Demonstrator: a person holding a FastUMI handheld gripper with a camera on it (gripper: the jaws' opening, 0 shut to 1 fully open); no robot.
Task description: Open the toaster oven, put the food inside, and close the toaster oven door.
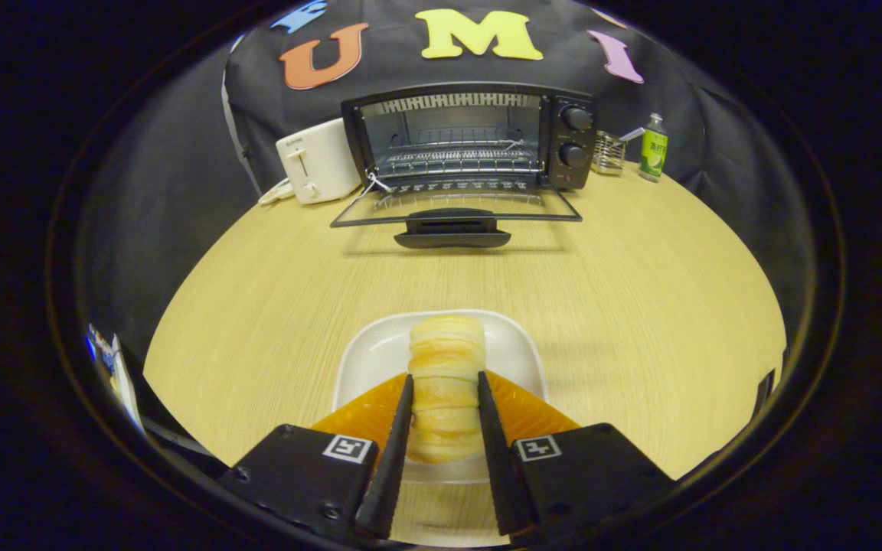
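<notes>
Pale wood runs across the bench (602,306), and near its back edge the toaster oven (468,138) stands with its door (452,210) already dropped flat toward us, the wire rack (456,159) inside bare. So the opening looks done and the pickup is the step in hand. Close by, a white plate (514,340) carries a long pastry roll (447,360), and the tongs (445,394) have a finger along each flank of it, seemingly pinching it; whether the roll has left the plate I cannot tell. Next, to my eye, comes a lift clear of the plate's rim and a straight carry across the open bench, high enough to pass over the lowered door and its dark handle (452,229), then a level slide onto the rack. A soft roll could squash or sag if squeezed hard. A white toaster (318,161) sits just left of the oven, a green bottle (653,149) off to its right
</notes>
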